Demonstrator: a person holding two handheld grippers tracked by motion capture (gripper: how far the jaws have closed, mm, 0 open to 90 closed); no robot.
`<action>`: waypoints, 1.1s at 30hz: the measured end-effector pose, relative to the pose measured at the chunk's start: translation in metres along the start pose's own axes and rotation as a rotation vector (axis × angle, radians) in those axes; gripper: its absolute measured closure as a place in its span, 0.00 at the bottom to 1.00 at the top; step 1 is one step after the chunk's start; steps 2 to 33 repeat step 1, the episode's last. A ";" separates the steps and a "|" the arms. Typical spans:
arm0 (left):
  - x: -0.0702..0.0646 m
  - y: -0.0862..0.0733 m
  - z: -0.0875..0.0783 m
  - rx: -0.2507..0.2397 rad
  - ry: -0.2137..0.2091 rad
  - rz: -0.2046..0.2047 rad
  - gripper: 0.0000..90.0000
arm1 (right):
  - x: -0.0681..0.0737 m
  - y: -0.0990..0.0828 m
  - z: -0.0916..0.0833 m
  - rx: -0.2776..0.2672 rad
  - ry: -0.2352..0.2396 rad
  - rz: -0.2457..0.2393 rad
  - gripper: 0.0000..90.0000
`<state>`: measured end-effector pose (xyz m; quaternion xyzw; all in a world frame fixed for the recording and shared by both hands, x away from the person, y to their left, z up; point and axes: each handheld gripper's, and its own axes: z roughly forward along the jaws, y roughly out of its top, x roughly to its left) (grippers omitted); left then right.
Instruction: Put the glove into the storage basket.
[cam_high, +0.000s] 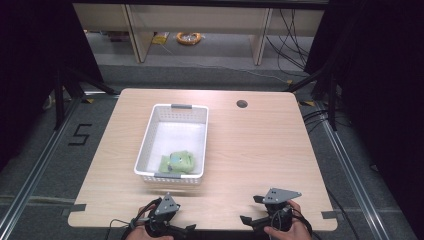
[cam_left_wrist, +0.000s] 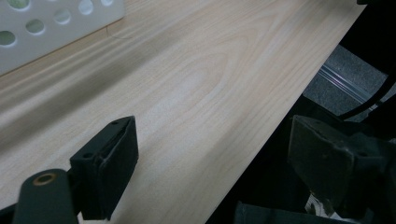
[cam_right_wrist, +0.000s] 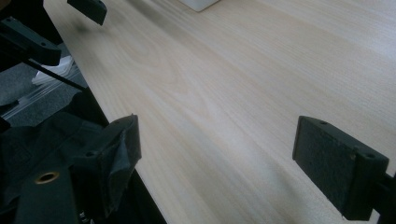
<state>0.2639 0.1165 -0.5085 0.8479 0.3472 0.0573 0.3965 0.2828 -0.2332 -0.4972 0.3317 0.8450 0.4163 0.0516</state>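
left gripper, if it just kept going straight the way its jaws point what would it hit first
Probably nothing on the table. The left gripper, jaws open, points along the near edge of the table with the white basket off to one side, so its line seems to pass that by. Depth is hard to judge.

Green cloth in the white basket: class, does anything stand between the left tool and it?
Yes. The basket's near wall stands between the left tool and the green cloth, which lies inside at the near end. Bare table lies before the wall; from above, the cloth looks uncovered.
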 end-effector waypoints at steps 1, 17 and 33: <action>0.000 0.000 0.000 0.000 0.000 0.000 0.18 | 0.000 0.000 0.000 0.000 0.000 0.000 0.18; 0.000 0.000 0.000 0.000 0.000 0.000 0.18 | 0.000 0.000 0.000 0.000 0.000 0.000 0.18; 0.000 0.000 0.000 0.000 0.000 0.000 0.18 | 0.000 0.000 0.000 0.000 0.000 0.000 0.18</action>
